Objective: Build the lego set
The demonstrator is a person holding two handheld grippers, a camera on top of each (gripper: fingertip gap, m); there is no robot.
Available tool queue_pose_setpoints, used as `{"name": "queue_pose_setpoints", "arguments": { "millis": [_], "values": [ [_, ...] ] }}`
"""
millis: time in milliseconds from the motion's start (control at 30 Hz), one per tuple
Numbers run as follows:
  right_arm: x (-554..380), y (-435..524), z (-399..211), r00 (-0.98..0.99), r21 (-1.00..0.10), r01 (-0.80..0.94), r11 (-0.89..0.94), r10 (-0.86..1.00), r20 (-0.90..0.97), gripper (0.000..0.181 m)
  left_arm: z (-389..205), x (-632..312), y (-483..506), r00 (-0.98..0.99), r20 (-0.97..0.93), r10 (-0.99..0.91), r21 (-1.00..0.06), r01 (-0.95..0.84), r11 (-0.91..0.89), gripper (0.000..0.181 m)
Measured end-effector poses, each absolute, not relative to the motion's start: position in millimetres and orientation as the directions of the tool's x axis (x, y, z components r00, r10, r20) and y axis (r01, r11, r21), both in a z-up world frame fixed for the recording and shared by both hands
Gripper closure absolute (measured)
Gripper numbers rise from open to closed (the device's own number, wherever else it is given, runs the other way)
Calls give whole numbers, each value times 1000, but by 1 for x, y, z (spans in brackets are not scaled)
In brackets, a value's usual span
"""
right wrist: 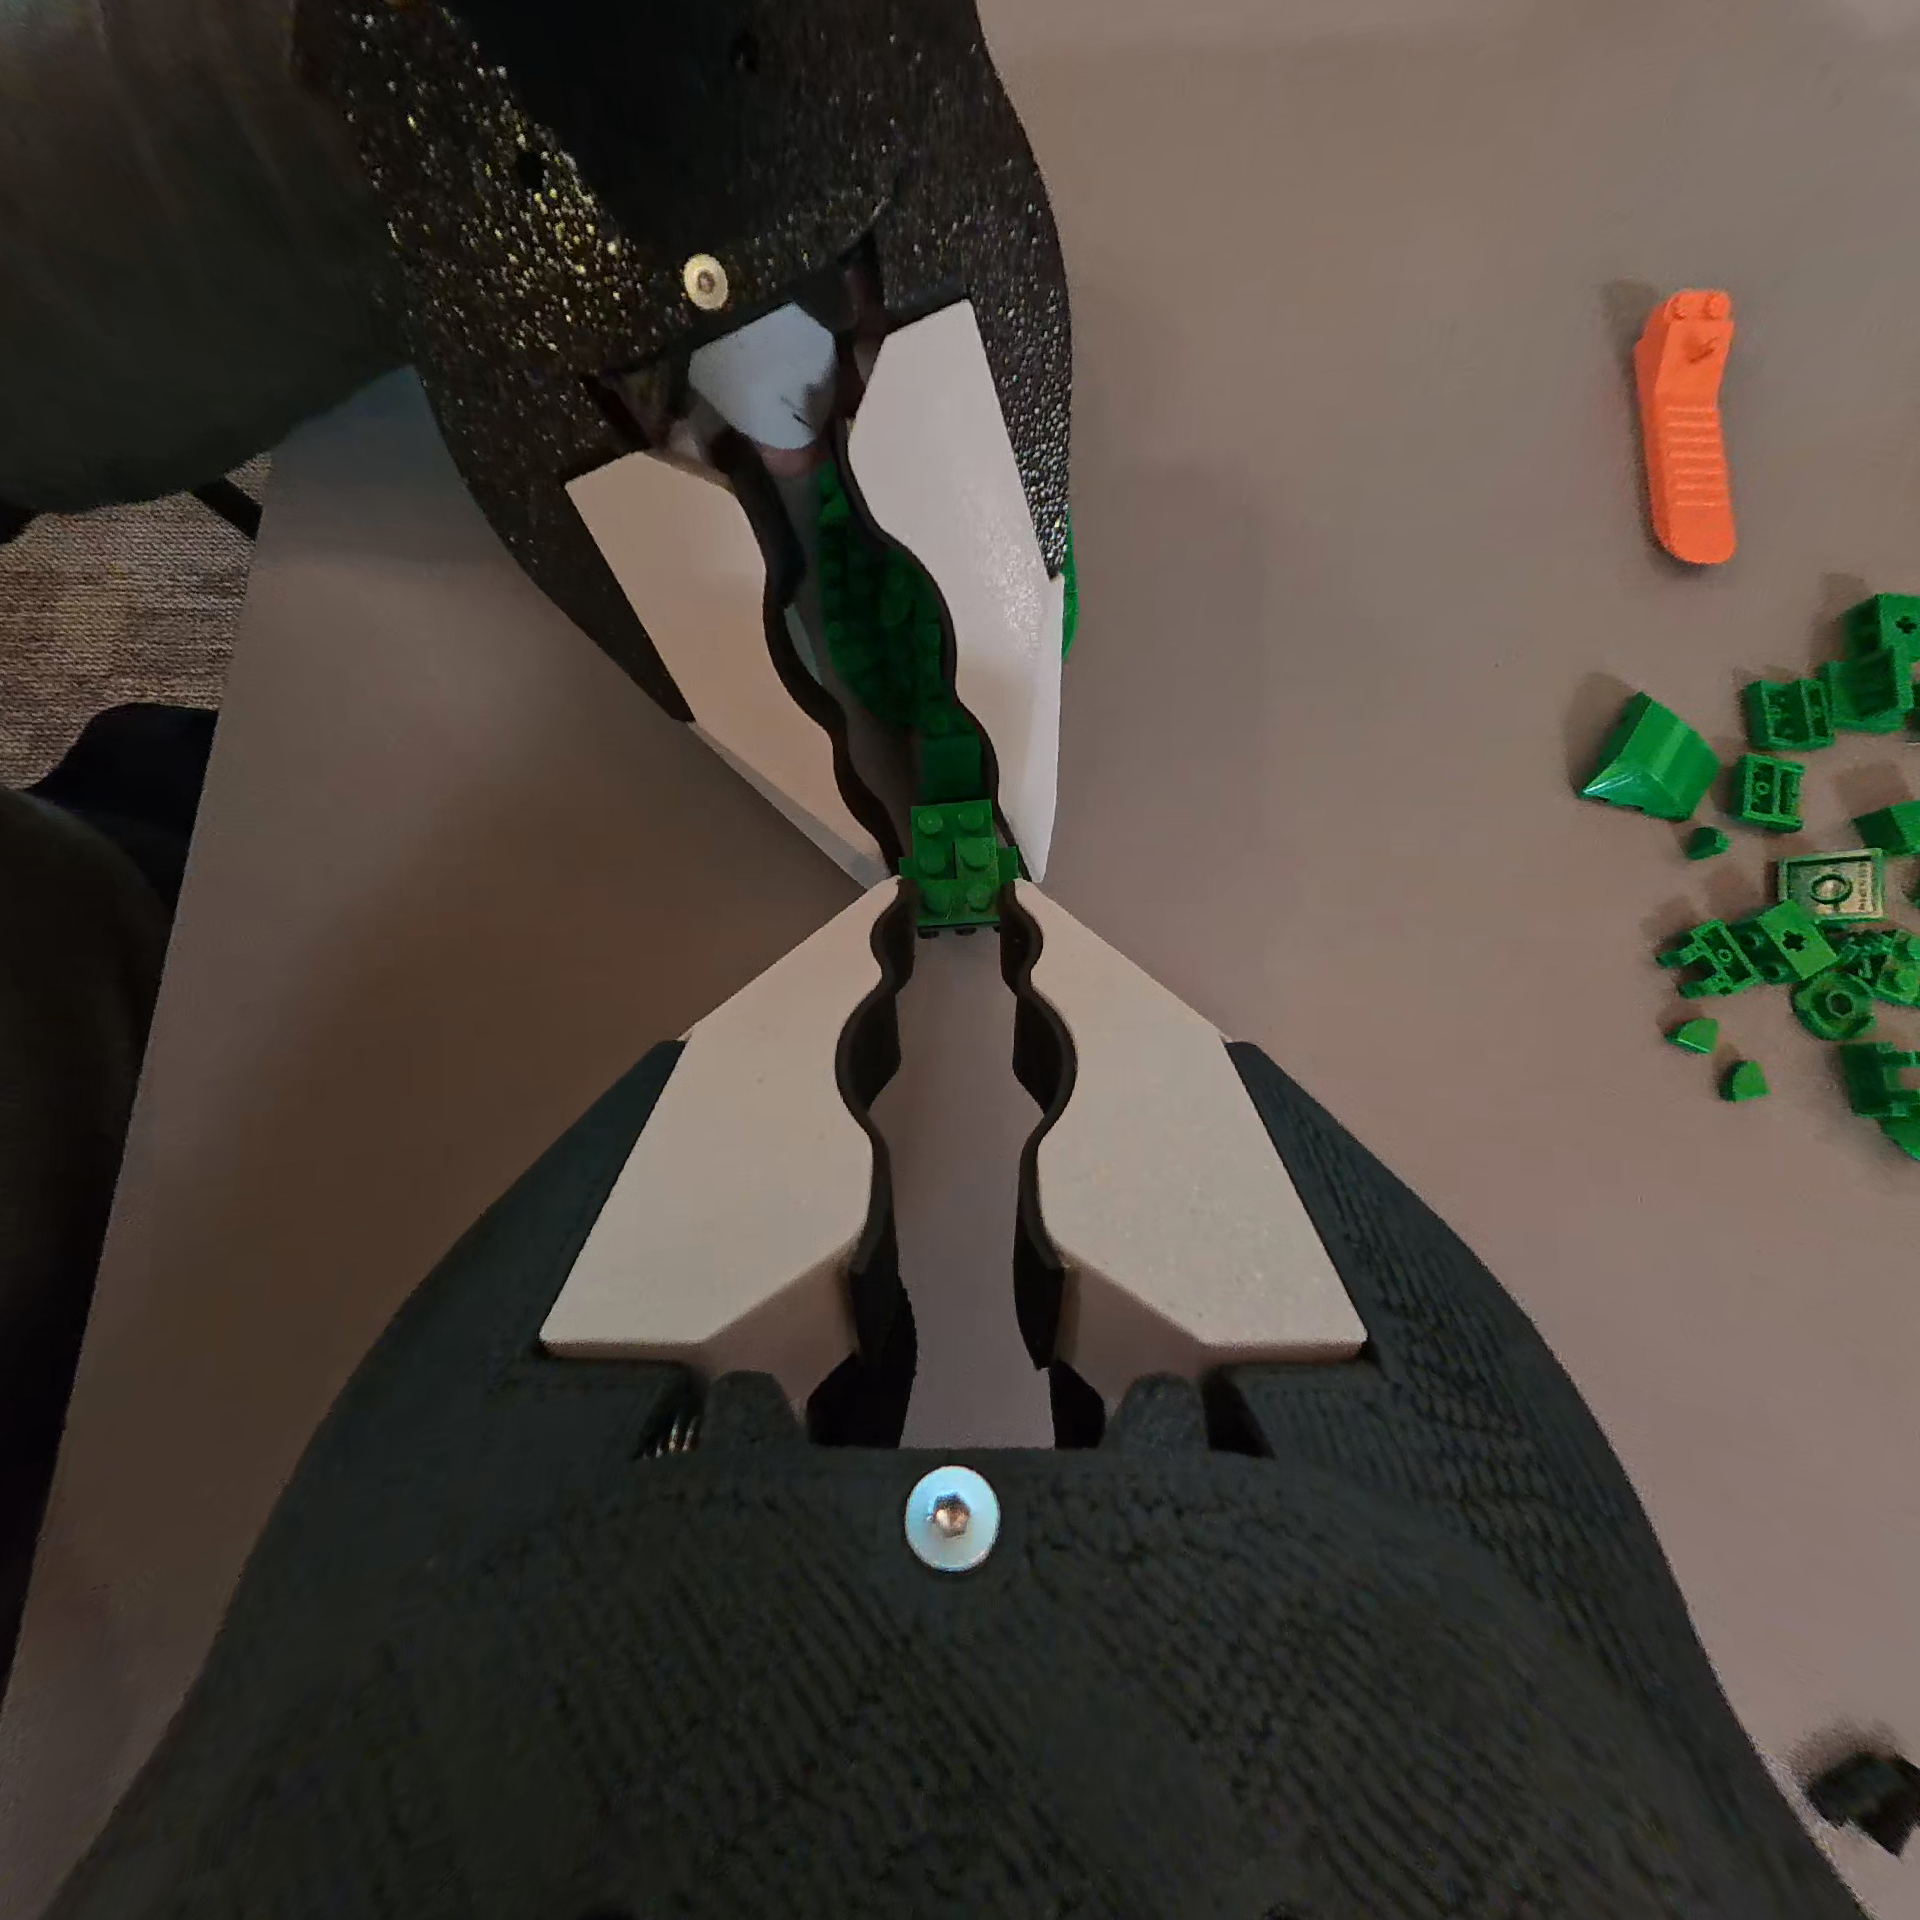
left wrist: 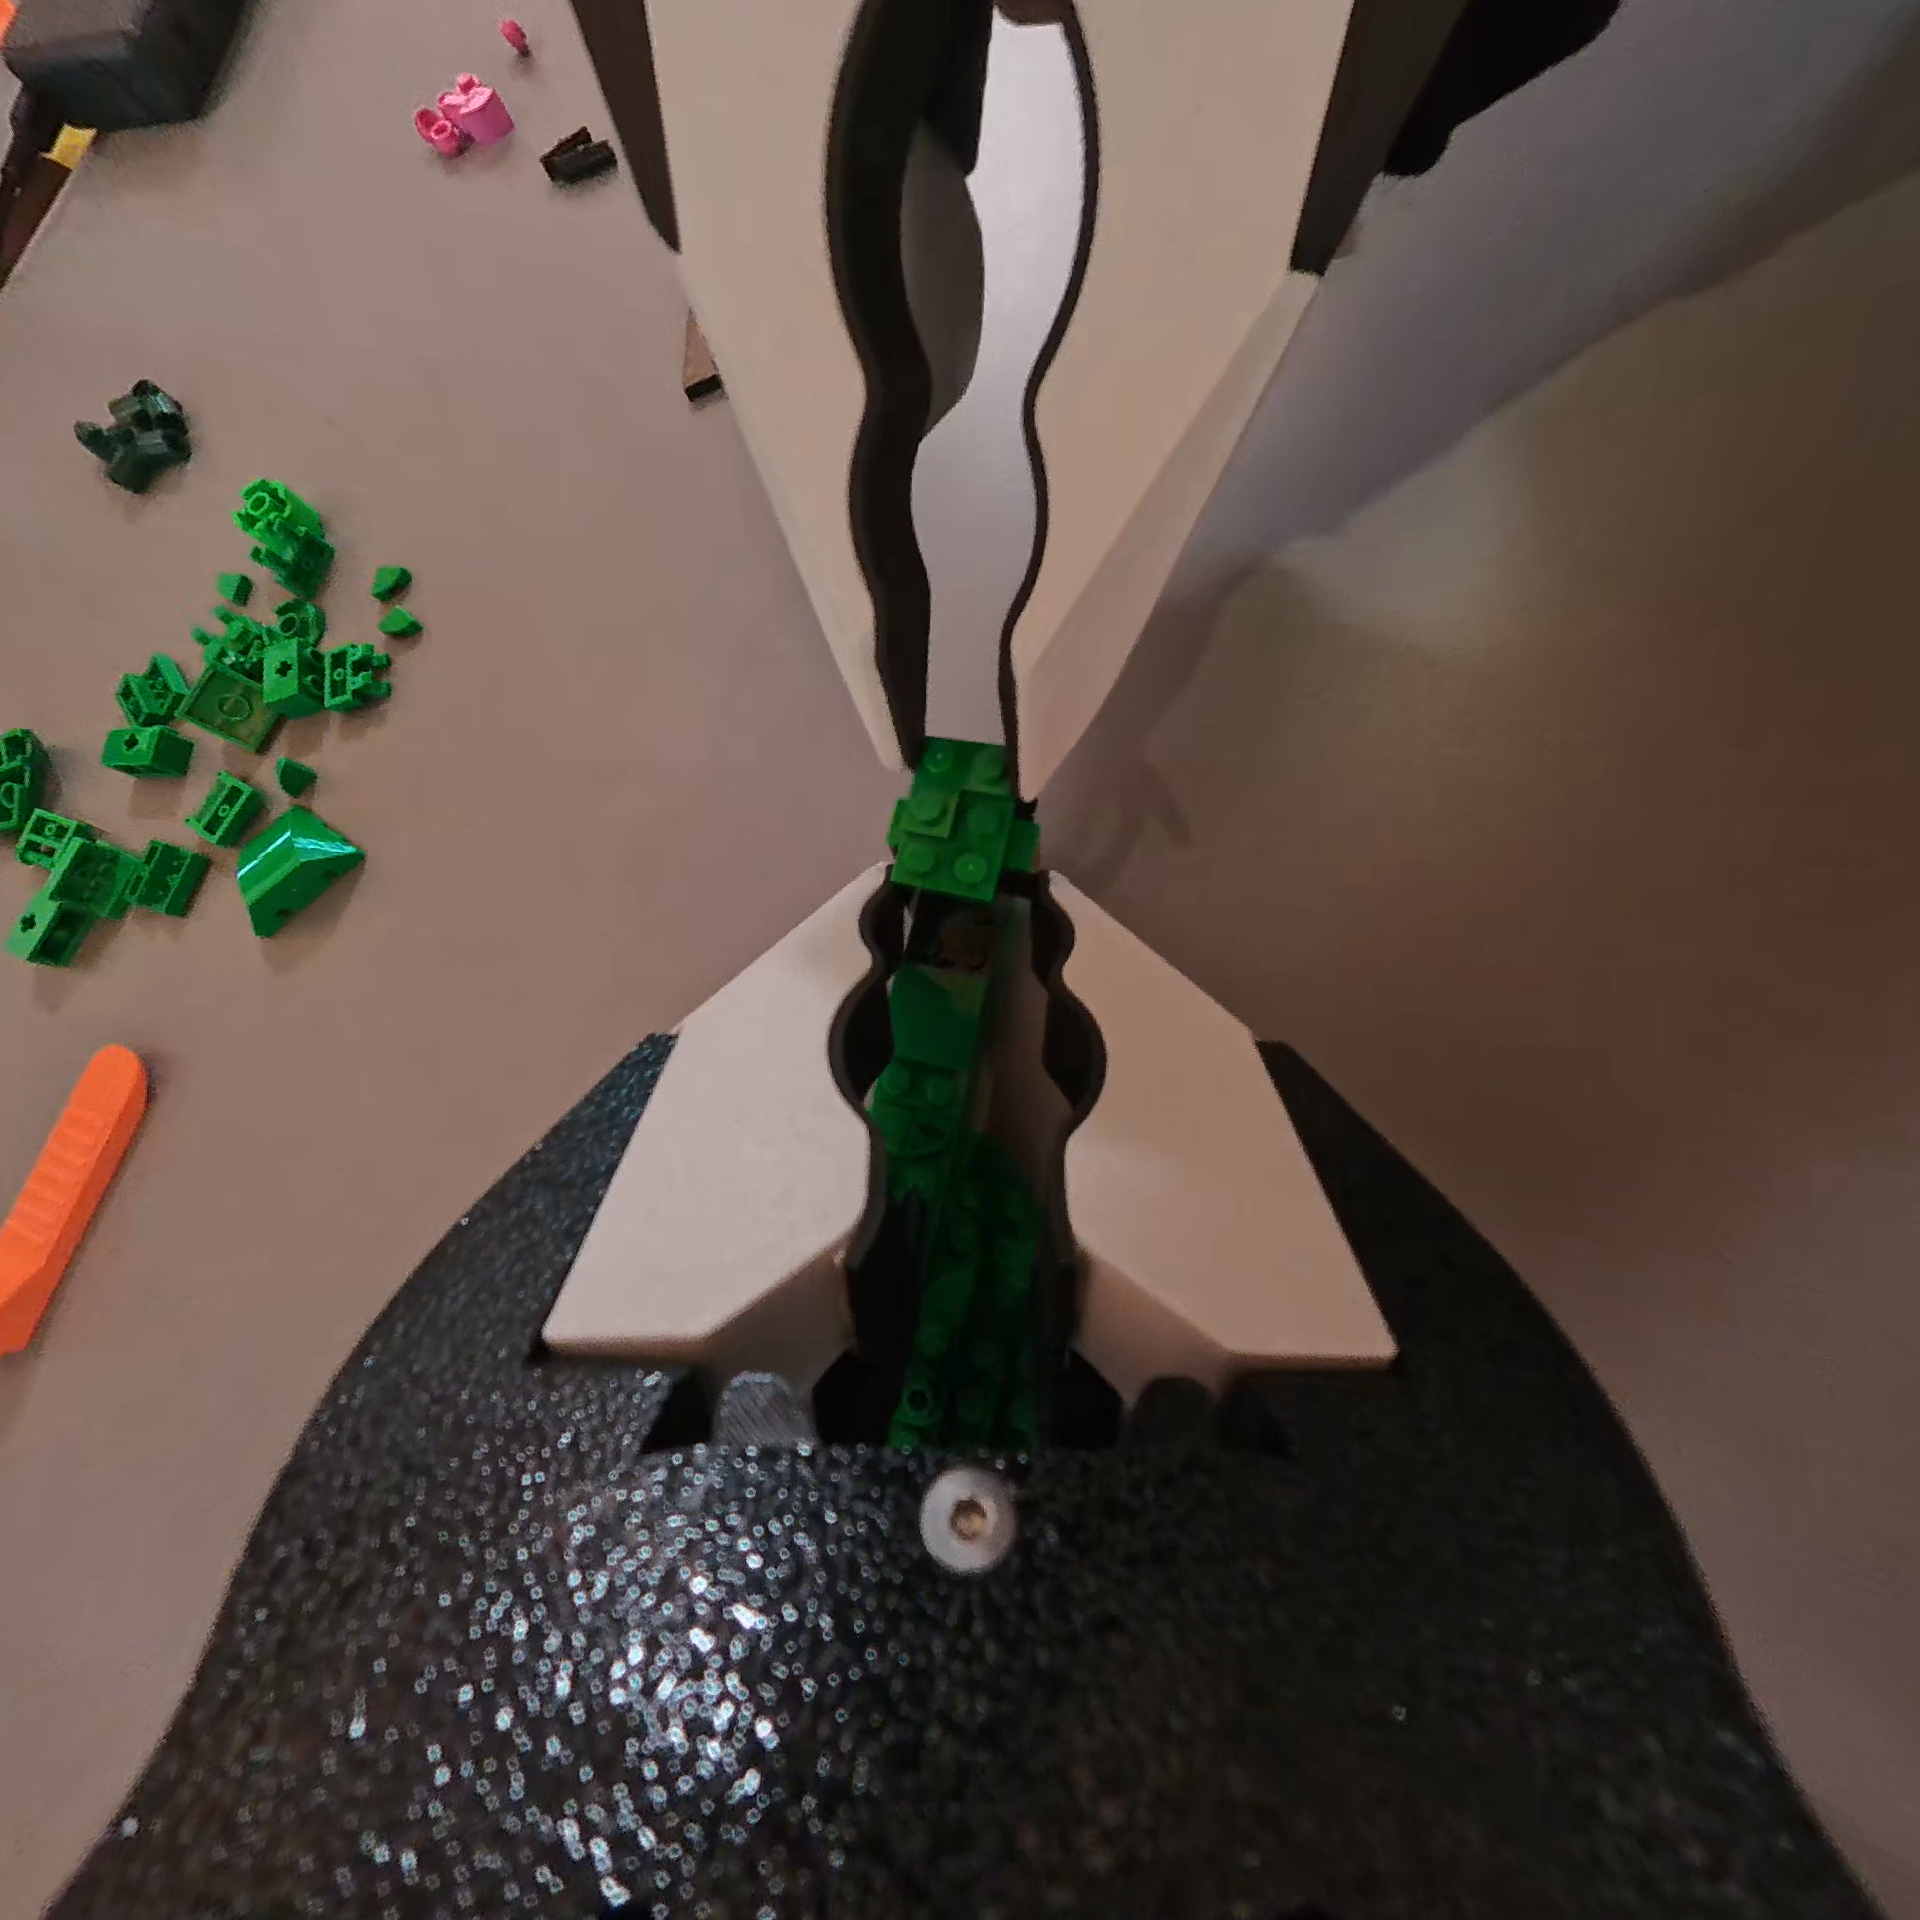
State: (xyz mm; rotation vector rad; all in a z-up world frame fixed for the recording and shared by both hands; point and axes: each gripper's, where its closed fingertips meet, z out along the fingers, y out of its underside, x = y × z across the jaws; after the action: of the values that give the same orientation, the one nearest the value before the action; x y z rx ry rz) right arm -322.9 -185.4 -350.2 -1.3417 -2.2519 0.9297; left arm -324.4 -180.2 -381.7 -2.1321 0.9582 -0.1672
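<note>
Seen from above a plain beige tabletop (left wrist: 1558, 1039). Left gripper (left wrist: 961, 883), black glittery body with cream fingers, closed tight on a long green Lego assembly of studded plates (left wrist: 951, 1195) lying lengthwise between the fingers, its end poking out past the tips. Right gripper (right wrist: 951, 894), matte black with cream fingers, met the left one tip to tip, narrowed onto a small green studded brick cluster (right wrist: 954, 868) at the end of that assembly; the rest of the gap behind its tips held nothing. Both held above the table. Off to one side, lay a scattered pile of loose bright green Lego pieces (left wrist: 197, 748), a flat orange plastic brick separator (left wrist: 62, 1195), a dark green clump (left wrist: 140, 431), and pink round pieces (left wrist: 468, 120) farther off.
</note>
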Motion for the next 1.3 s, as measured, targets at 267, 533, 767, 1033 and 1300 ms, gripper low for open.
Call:
{"name": "queue_pose_setpoints", "arguments": {
  "millis": [267,533,767,1033,1300],
  "values": [
    [-323,-186,-350,-488,-684,641,348,873,-13,166,-382,-325,-180,711,-162,-684,-709,-566,-421,159],
    [-323,-188,-328,-516,-770,524,364,855,52,143,-382,-324,-180,711,-151,-686,-715,-558,-421,159],
    [-310,-189,-308,-442,-558,65,827,525,727,132,-362,-328,-182,708,-94,-700,-756,-508,-412,160],
    [-320,-189,-338,-409,-274,35,961,264,874,120,-360,-324,-186,671,-5,-741,-757,-486,-435,160],
    [-331,-192,-341,-342,-193,-11,981,178,923,135,-358,-319,-188,657,39,-753,-760,-470,-449,160]
  ]
}}
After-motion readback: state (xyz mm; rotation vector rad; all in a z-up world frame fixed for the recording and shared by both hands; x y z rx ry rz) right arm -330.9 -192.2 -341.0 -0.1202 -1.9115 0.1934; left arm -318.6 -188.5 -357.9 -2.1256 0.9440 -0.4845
